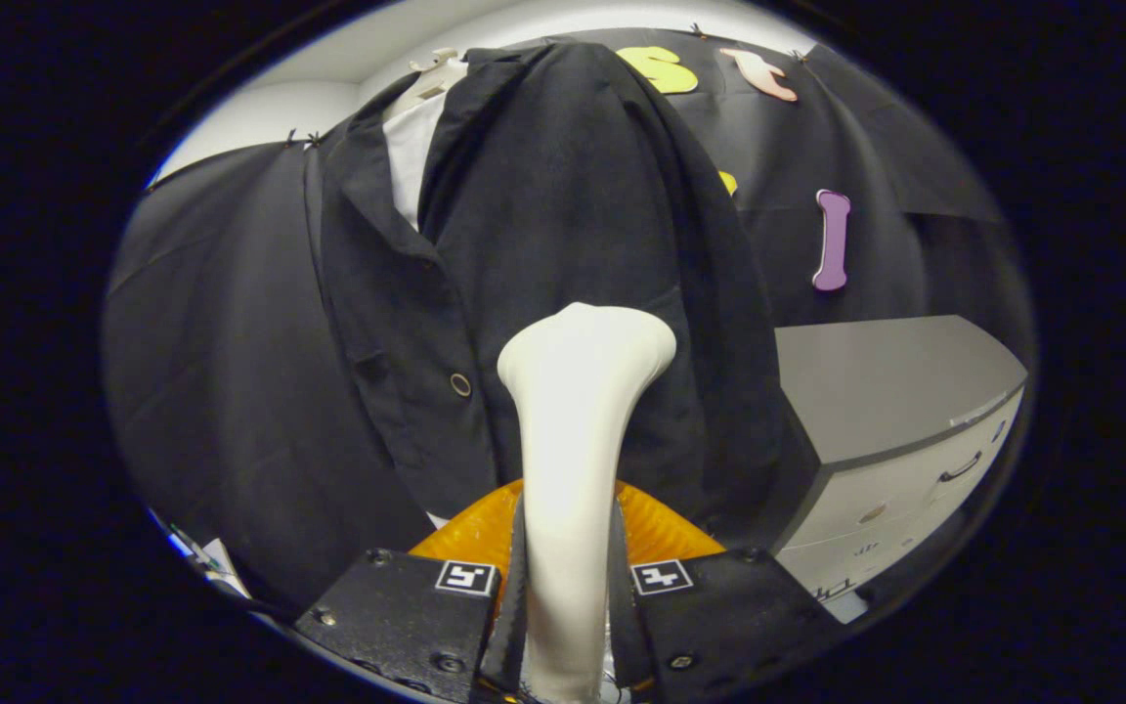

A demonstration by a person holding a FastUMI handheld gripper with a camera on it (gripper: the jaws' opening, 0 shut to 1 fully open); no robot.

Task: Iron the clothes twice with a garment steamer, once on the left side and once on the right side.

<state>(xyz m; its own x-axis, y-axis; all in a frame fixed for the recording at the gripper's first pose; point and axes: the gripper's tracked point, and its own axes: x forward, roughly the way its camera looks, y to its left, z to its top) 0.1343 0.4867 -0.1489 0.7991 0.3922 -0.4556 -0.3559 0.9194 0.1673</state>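
Gripper (569, 587): both fingers (514, 587) are clamped on the handle of a white garment steamer (578, 411), which stands upright between them. Steamer head flares at the top and lies against the front of a black jacket (543, 225), right of its placket and of a round button (460, 384). The jacket hangs on a hanger (431, 73) over a white shirt (414, 156) visible at the collar opening. A grey drawer cabinet (895, 420) stands beside the jacket, to its right.
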